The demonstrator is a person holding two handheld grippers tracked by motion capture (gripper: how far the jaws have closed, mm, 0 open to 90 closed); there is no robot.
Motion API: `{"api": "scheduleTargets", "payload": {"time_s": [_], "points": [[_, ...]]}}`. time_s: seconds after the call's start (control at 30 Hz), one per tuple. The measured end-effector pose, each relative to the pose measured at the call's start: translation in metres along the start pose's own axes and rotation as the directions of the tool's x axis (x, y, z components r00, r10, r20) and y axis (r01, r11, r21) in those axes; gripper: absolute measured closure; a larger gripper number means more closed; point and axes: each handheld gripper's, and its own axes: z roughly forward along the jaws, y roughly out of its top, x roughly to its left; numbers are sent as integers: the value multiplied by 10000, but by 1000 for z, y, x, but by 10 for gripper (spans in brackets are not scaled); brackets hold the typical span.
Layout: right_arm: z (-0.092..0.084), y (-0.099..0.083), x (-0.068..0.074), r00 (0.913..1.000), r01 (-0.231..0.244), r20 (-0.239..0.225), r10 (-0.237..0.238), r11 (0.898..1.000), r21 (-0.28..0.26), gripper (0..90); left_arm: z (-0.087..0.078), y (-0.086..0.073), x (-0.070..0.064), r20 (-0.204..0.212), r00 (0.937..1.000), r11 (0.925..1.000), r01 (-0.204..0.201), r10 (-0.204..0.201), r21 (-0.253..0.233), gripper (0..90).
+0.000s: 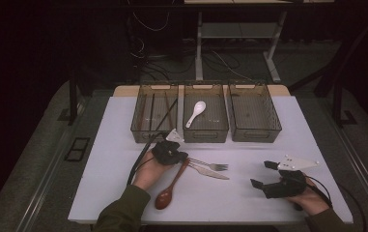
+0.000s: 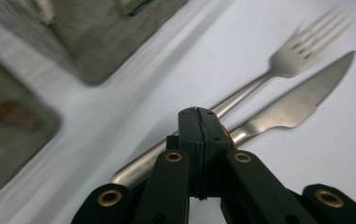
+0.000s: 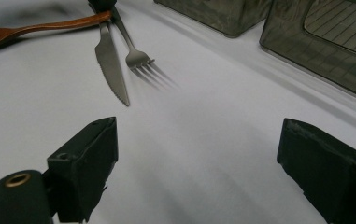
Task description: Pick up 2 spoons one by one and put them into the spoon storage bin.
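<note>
No writing or label can be read on anything here. In the high view three smoky clear bins stand in a row along the far edge of the white table (image 1: 109,145). The left bin (image 1: 143,130) holds thin sticks, likely chopsticks; the middle bin (image 1: 218,130) holds a white spoon (image 1: 195,112); the right bin (image 1: 268,130) shows only its ribbed floor.

Just in front of the left and middle bins, the left gripper (image 1: 177,157) sits over the handle end of the wooden spoon (image 1: 166,195), whose bowl lies toward the near edge. The left gripper view shows the jaws pressed fully together, a sliver of reddish wood just behind them; whether the pads pinch it I cannot tell. That view also shows the fork (image 2: 288,58) and the serrated knife (image 2: 302,100) side by side beyond the jaws, near the table's middle.

Near the right near corner, the right gripper (image 1: 262,175) rests with jaws wide apart, holding nothing; its own view shows bare table between them.
</note>
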Motion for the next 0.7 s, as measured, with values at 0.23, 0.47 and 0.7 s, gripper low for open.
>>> {"api": "scheduleTargets", "payload": {"time_s": [0.23, 0.47, 0.7], "points": [[0, 0, 0, 10000, 22, 8, -22, 10000, 3, 123, 6, 4, -12, 400, 9988, 9996, -282, 283, -37, 886], [0, 0, 0, 10000, 56, -21, -56, 10000, 45, 124, 11, 7, -21, 766, 9952, 9982, -603, 606, -60, 886], [0, 0, 0, 10000, 47, -23, -47, 10000, 35, 124, 17, 10, -31, 1072, 9901, 9959, -909, 902, 16, 886]]}}
